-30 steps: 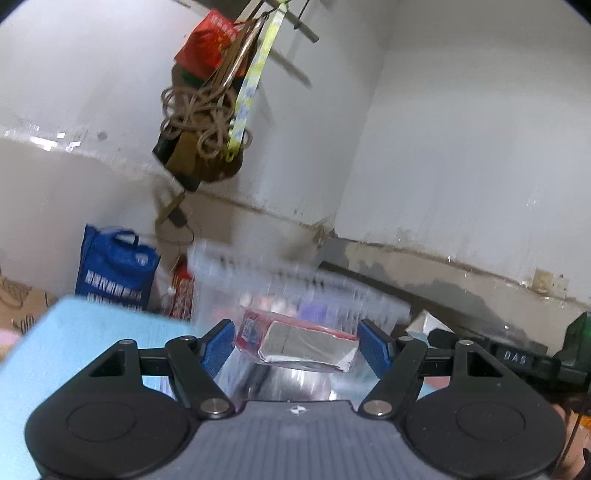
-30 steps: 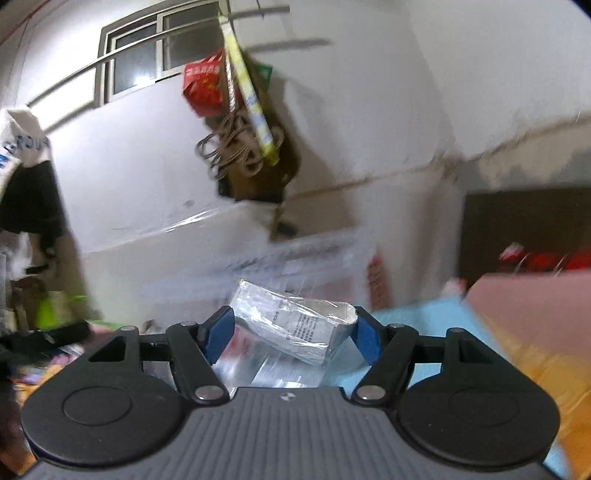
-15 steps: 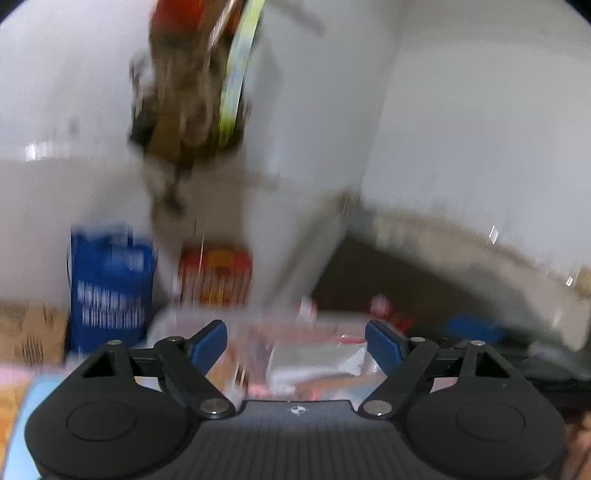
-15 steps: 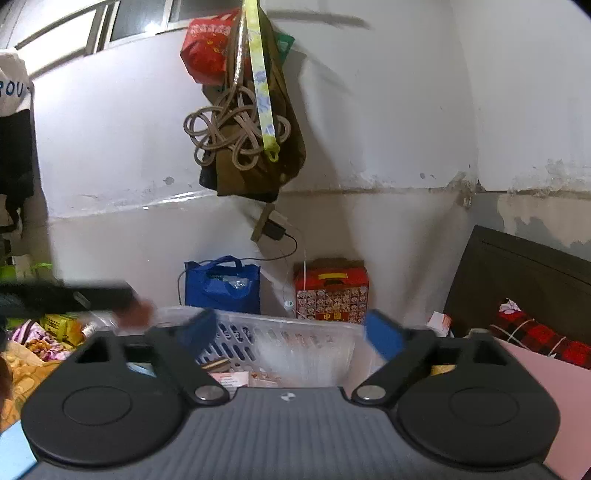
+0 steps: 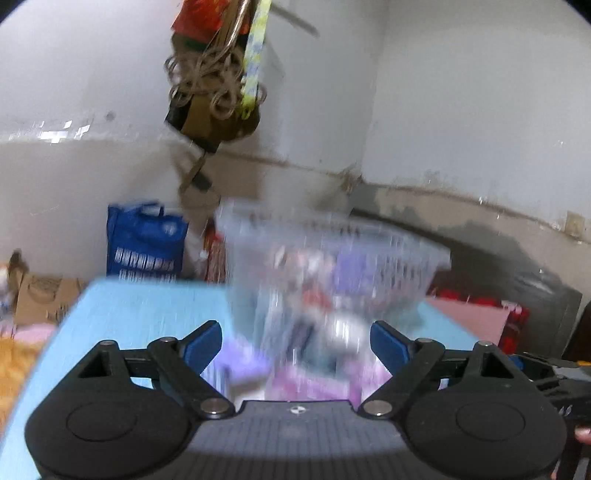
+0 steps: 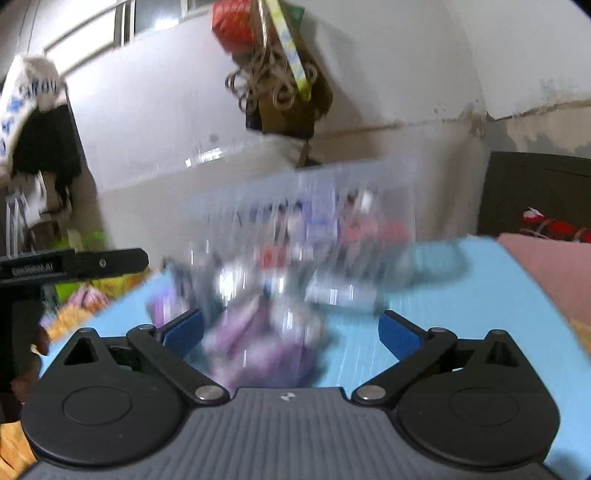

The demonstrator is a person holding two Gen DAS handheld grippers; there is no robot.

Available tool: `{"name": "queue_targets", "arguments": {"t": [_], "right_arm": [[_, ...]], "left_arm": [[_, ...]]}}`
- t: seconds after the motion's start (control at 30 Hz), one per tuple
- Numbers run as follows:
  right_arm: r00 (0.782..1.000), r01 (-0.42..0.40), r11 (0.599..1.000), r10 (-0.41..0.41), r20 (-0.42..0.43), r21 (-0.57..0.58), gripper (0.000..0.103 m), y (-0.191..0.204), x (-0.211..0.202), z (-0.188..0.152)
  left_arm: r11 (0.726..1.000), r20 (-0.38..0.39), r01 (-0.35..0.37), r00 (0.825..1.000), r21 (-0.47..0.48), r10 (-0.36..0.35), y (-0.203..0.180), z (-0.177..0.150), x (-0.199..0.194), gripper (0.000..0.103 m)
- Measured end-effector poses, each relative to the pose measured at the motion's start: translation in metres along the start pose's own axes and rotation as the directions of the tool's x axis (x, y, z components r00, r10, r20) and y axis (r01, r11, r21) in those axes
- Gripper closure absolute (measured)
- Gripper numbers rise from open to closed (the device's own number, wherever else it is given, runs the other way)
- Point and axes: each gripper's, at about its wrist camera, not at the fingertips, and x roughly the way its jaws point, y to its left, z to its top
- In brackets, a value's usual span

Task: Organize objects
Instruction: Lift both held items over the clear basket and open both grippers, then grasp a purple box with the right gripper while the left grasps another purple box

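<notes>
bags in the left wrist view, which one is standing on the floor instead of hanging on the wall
The blue bag with white lettering, standing by the wall left of the clear basket. The red bag and the brown bag hang high on the wall with the coiled rope.

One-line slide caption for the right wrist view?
Open right gripper over blurred packets on blue mat, clear basket behind.

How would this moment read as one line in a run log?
left claw: open, empty | right claw: open, empty | basket: blurred, ahead on blue mat
</notes>
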Motion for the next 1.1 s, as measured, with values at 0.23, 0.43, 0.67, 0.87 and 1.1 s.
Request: {"name": "queue_targets", "arguments": {"t": [0.23,0.43,0.67,0.87,1.1], "right_arm": [[0.999,0.012,0.998,-0.016,-0.049,-0.066,0.000,0.026,0.013,-0.006],[0.996,-0.002,0.997,-0.005,-0.092,-0.077,0.021,0.029,0.019,-0.009],[0.997,0.010,0.998,-0.015,-0.077,-0.068,0.033,0.024,0.017,-0.015],[0.999,0.020,0.999,-0.022,-0.047,-0.038,0.037,0.017,0.007,-0.018],[0.999,0.047,0.999,-0.047,-0.005,0.003,0.040,-0.003,-0.011,-0.020]], "left_arm": [[0.997,-0.092,0.031,0.995,0.072,-0.024,-0.009,-0.010,0.016,0.013],[0.983,-0.139,0.001,0.990,0.181,0.025,-0.023,-0.013,0.032,0.013],[0.981,-0.107,0.000,0.994,0.192,0.021,-0.026,-0.017,0.029,0.033],[0.986,-0.048,-0.004,0.999,0.165,0.012,-0.023,-0.025,0.017,0.033],[0.995,0.037,0.002,0.999,0.097,-0.005,-0.021,-0.028,-0.006,0.033]]}}
